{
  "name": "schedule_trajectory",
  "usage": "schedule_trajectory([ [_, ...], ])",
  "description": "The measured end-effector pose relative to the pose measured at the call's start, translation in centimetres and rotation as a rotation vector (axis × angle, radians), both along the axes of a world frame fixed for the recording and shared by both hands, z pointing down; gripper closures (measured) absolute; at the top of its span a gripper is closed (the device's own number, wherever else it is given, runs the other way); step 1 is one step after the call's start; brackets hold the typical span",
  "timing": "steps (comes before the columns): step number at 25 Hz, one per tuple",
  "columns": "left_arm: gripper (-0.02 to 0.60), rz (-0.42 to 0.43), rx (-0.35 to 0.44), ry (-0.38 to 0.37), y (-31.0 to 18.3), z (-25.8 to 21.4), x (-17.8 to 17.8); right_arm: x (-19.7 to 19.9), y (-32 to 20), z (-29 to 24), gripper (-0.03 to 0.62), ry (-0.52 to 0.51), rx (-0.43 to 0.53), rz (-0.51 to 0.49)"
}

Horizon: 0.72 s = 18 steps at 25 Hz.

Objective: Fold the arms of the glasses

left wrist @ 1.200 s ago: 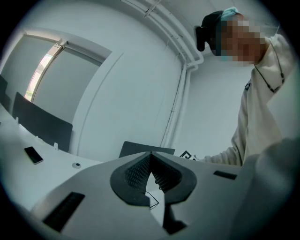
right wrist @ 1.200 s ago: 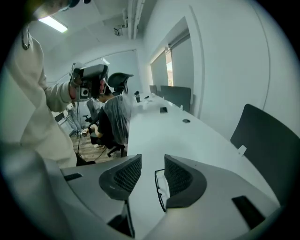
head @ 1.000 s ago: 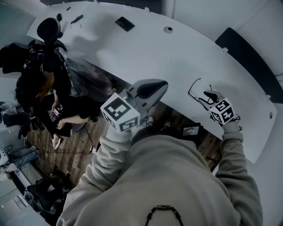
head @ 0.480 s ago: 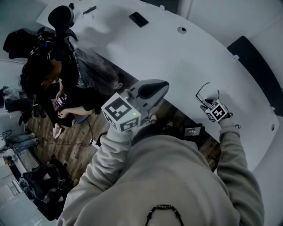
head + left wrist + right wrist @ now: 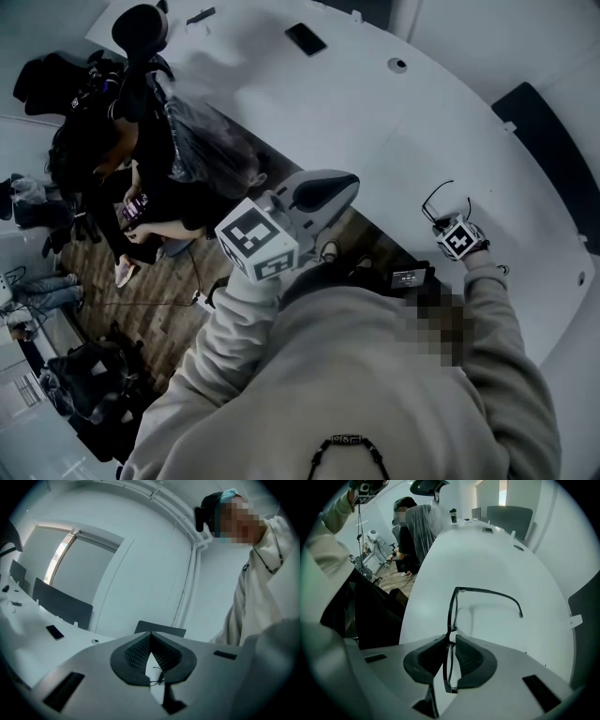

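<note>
Right gripper [image 5: 451, 639] fingers closing round front of glasses [image 5: 453, 609]; rim between pads, touching one pad, sliver of gap at other. Gripper points steeply down. Glasses front upright on white tabletop [image 5: 487, 559], near its near edge, at person's right. One arm unfolded, curving off sideways above tabletop; other arm not made out.

Left gripper [image 5: 150, 635] fingers clenched, nothing between them. Held about level in front of chest, well apart from glasses.

Phone [image 5: 307, 38] on far part of tabletop.
</note>
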<state>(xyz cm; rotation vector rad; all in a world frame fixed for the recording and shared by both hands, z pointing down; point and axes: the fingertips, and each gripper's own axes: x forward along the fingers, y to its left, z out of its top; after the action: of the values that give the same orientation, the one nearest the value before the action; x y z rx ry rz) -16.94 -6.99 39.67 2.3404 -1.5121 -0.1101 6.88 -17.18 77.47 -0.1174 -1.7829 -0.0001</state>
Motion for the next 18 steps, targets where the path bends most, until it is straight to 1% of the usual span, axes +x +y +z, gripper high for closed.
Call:
schedule_trajectory([
  [6,0.575,0.010,0.011,0.007,0.0,-0.1,0.0,-0.8,0.1,-1.2,0.533,-0.035,0.021,-0.023],
  [12,0.575,0.033,0.024,0.017,0.1,-0.5,0.4,-1.1,0.1,-3.5,0.534,-0.033,0.071,-0.048],
  [18,0.575,0.054,0.044,0.013,0.3,-1.1,0.6,-2.4,0.3,-7.5,0.534,-0.101,0.119,-0.055],
])
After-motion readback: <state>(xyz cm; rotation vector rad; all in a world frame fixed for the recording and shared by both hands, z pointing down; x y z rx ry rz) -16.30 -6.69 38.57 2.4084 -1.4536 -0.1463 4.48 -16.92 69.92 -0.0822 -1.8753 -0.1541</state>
